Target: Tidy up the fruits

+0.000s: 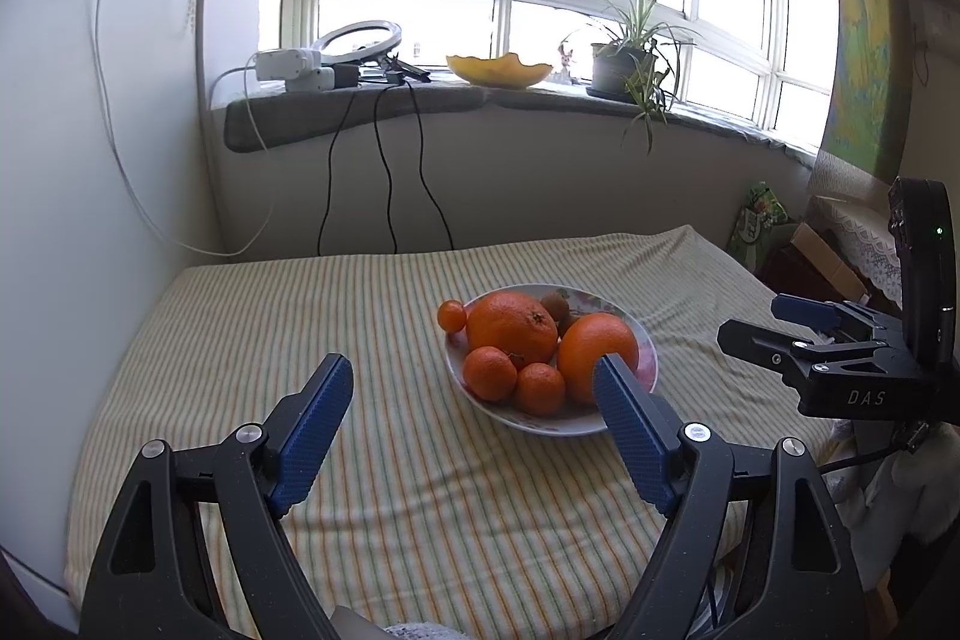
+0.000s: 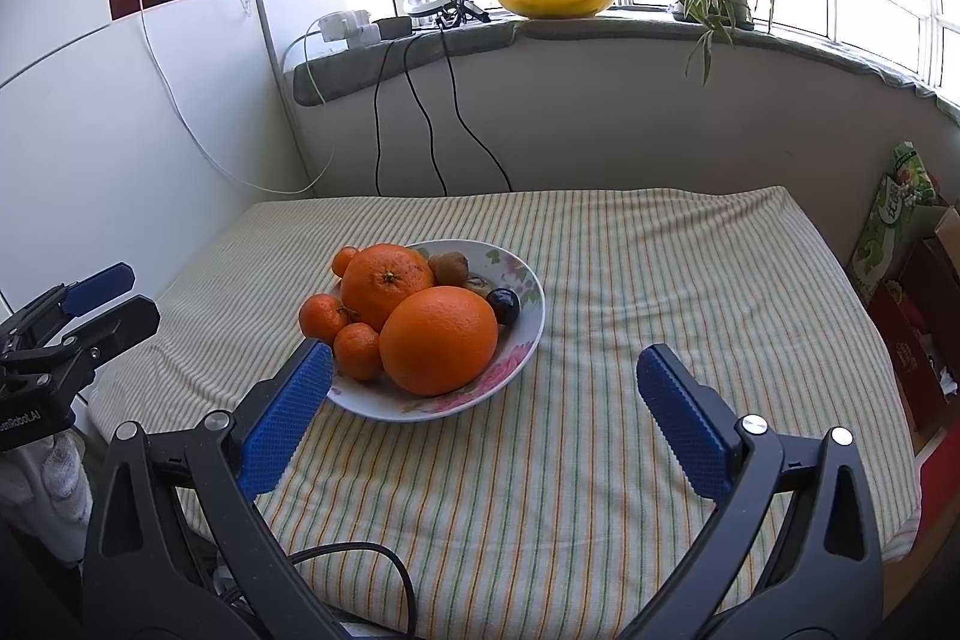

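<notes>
Both the left gripper and right gripper hang wide apart and empty low in frame, before the plate mid-frame, where the heavy, firm, smooth-skinned orange wants gripping across its middle.

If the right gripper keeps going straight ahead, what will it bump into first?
Probably nothing but the striped tablecloth. The open right gripper points past the right rim of the fruit plate; its left finger might graze that plate, though depth is unclear.
</notes>
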Motion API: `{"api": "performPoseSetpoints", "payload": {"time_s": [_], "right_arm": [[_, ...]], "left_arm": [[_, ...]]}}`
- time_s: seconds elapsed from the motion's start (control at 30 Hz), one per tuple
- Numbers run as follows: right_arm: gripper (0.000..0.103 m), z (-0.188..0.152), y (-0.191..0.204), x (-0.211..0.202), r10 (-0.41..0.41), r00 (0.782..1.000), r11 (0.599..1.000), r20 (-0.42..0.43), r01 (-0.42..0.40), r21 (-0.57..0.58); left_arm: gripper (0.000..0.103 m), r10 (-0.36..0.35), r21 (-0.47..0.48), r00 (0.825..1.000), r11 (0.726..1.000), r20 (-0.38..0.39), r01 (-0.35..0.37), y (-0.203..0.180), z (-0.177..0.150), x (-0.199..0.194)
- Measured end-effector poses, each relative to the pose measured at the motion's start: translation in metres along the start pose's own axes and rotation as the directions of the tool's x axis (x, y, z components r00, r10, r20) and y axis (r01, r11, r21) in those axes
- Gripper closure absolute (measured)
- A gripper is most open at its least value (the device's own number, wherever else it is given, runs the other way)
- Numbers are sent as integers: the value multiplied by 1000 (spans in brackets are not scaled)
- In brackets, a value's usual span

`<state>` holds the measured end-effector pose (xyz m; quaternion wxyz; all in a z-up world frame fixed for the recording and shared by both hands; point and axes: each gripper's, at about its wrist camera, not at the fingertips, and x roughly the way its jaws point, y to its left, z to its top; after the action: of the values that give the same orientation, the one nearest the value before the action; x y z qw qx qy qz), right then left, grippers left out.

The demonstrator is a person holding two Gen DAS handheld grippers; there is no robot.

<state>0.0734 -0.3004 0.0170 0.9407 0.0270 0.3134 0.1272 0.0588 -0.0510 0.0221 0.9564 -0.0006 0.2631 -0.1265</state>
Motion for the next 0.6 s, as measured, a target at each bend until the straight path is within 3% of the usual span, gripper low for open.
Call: {"api": "performPoseSetpoints", "payload": {"time_s": [0.6], "right_arm": [[0, -3, -1, 3, 4, 1000, 1000, -7, -4, 2]], "left_arm": [[21, -1, 12, 1000, 1000, 13, 1, -1, -2, 1]]}}
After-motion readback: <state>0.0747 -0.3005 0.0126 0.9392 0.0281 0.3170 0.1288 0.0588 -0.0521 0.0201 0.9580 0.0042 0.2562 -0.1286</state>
